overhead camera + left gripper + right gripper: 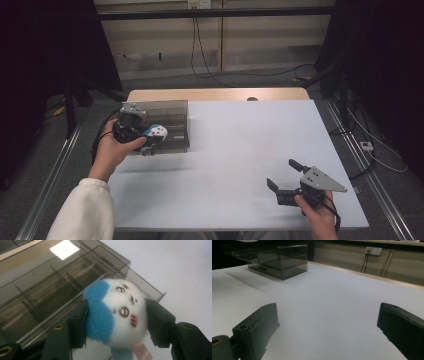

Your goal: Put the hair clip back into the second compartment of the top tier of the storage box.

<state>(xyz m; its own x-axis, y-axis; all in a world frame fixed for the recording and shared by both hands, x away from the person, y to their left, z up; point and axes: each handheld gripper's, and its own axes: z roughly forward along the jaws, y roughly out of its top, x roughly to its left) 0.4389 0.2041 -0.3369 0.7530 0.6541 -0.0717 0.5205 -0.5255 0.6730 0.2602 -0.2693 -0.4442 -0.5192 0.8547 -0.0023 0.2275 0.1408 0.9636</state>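
- Two grippers over a white table [235, 150]: left gripper [150, 141] at nine o'clock pinches a plush toy [156, 132] above a smoky divided box [172, 122].
- Left gripper view: toy squeezed between both jaws; likely next, lowering into a compartment.
- Right gripper [283, 177], five o'clock, spread, empty.

The left gripper [150, 142] is black, with a grey three-cornered plate on top and a black cable behind it. The right gripper [284, 176] is also black with a grey plate having small holes. Behind the left gripper is a white sleeve [82, 212]. Brass-coloured screws sit near the jaw bases.
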